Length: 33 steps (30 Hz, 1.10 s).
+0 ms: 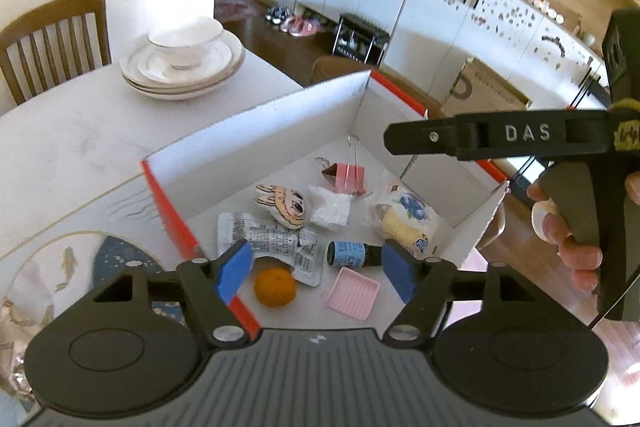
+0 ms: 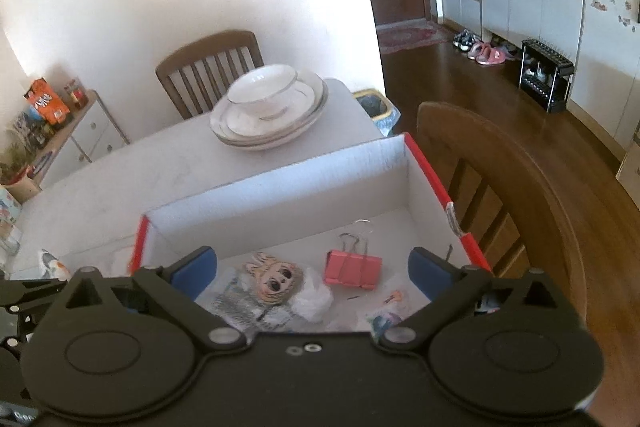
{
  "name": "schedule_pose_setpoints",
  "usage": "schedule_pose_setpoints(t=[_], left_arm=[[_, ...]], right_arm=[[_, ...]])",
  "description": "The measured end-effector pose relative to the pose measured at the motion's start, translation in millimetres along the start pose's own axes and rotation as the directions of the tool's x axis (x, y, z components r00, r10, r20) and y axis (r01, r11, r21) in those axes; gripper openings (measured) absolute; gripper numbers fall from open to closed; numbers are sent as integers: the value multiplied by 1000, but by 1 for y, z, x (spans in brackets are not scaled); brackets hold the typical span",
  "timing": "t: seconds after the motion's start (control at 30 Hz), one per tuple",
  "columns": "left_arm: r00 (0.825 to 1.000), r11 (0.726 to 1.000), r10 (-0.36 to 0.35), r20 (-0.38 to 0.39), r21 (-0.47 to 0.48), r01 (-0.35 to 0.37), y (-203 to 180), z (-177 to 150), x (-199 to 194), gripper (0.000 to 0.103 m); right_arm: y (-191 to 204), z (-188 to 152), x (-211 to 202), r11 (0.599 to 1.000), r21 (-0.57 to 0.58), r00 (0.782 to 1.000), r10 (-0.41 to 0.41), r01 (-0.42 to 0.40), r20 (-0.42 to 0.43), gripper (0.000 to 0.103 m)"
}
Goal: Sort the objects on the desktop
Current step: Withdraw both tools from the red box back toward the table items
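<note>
A: Both tools over the white box point(image 1: 256, 131) with the red edges. Left tool point(image 1: 316, 271) has its blue pads partly apart, nothing between them. Right tool point(image 2: 314, 273) spread wide, also holding nothing.

B: Where's the sorted stuff?

A: All on the box floor. Orange point(image 1: 275, 287) nearest the left tool, pink ridged tray point(image 1: 352, 291) just right of it, small dark bottle with blue label point(image 1: 347, 254) beyond that. Printed foil packet point(image 1: 276, 245), cartoon rabbit-eared charm point(image 1: 280, 205), white wad of plastic point(image 1: 330, 209), pink binder clip point(image 1: 348, 177) farther in, blueberry-print snack pack point(image 1: 408, 223) on the right.

B: Risks?

A: My guess: the box sits at the desk point(image 1: 80, 139) edge on the right, by a wooden chair point(image 2: 520, 187). A nudge from either tool could shove it off. Bottle lies on its side, so it may roll. Stacked plates with a bowl point(image 2: 268, 111) are well apart on the far side, though a wide swing could reach them.

B: Do the views differ?

A: Left view shows the orange, tray and bottle; the right view's own body hides those. Left view also shows the person's hand point(image 1: 568, 227) on the right tool's handle. Right view alone shows the bin point(image 2: 374, 105) beyond the desk and a side cabinet point(image 2: 92, 131) far left.
</note>
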<state>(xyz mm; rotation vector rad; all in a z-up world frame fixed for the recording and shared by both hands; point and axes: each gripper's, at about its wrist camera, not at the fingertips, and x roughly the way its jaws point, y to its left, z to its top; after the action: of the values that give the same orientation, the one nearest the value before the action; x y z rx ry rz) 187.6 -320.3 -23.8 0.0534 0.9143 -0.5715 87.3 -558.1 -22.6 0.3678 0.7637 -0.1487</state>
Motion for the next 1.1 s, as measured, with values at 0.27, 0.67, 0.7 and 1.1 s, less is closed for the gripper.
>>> schedule_pose_setpoints(t=[0.27,0.67,0.7,1.1], left_arm=[[999,999,-19,50,-31,21,29,-22,-43,76],[994,1000,8,114,-11,-7,93,-62,-100,85],[993,1000,14,118,-8,-13,99,-66,-104,85],[987,992,111,118,41,-116,170,-110,-130,103]], right_arm=[[50,-11,-26,997,-75,998,18,-14,52,103],[137,-36,-29,990,-140,998,32,-23,58,103],[143,-38,-29,989,-144,998,32,-24,55,103],[218,-66,-9,982,-190,1000,22,-18,15,103]])
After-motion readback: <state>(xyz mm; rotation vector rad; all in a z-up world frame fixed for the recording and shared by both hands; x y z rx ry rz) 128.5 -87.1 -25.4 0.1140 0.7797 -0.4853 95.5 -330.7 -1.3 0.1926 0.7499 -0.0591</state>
